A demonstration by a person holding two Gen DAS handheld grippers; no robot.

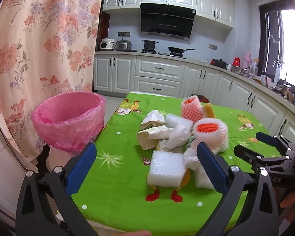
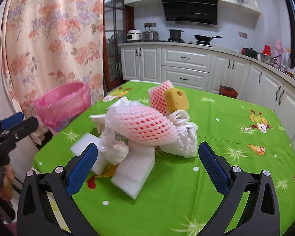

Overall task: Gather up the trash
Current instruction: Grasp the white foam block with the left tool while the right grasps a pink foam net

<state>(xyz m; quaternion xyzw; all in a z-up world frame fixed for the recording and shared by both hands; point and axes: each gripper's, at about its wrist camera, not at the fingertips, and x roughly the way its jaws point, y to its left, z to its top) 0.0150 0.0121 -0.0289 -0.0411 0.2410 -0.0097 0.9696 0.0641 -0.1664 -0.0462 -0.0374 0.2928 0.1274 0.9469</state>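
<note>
A pile of trash lies on the green tablecloth [image 1: 127, 186]: white foam blocks [image 1: 166, 169], crumpled paper wrappers [image 1: 153, 133], white plastic bags [image 1: 179, 133], pink foam fruit nets [image 1: 212, 133] and a yellow sponge [image 2: 176, 100]. A bin lined with a pink bag [image 1: 68, 118] stands off the table's left edge. My left gripper [image 1: 147, 167] is open and empty, just short of the nearest foam block. My right gripper [image 2: 147, 167] is open and empty, facing a foam block [image 2: 133, 175] and a pink net [image 2: 145, 127]. The right gripper also shows in the left wrist view [image 1: 253, 145].
A floral curtain [image 1: 39, 49] hangs on the left behind the bin. White kitchen cabinets [image 1: 157, 74] and a counter with pots run along the back and right. The table's right half [image 2: 236, 137] holds only the cloth.
</note>
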